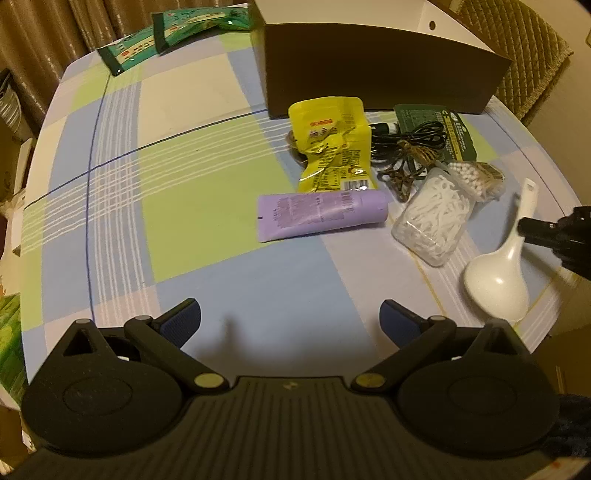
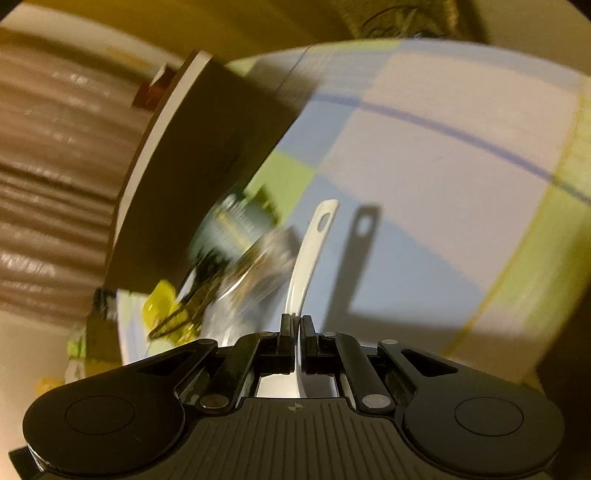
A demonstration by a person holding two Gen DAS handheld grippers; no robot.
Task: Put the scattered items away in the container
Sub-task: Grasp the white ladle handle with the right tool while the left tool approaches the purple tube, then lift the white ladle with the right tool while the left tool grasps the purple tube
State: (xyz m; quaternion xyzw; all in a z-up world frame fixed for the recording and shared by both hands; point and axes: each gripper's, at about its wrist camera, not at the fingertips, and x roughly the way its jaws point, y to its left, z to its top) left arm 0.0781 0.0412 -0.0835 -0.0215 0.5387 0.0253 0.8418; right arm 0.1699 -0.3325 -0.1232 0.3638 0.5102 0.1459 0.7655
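Note:
My right gripper (image 2: 296,321) is shut on a white spoon (image 2: 308,254); the handle sticks out forward past the pads, and its shadow falls on the cloth beside it. In the left wrist view that gripper (image 1: 532,229) comes in from the right edge and pinches the spoon (image 1: 495,288) at its neck. My left gripper (image 1: 290,317) hangs open over bare cloth with nothing between its fingers. Ahead of it lie a purple tube (image 1: 321,216), a yellow snack packet (image 1: 332,144), a clear jar of white picks (image 1: 434,221) and a pack of cotton swabs (image 1: 476,179). The dark box (image 1: 369,70) stands behind them.
A black cable (image 1: 406,140), a green card pack (image 1: 436,129) and a bronze clip (image 1: 399,177) lie tangled in front of the box. Two green packets (image 1: 173,33) sit at the table's far left. The checked tablecloth (image 1: 184,206) ends at a rounded edge close to the spoon.

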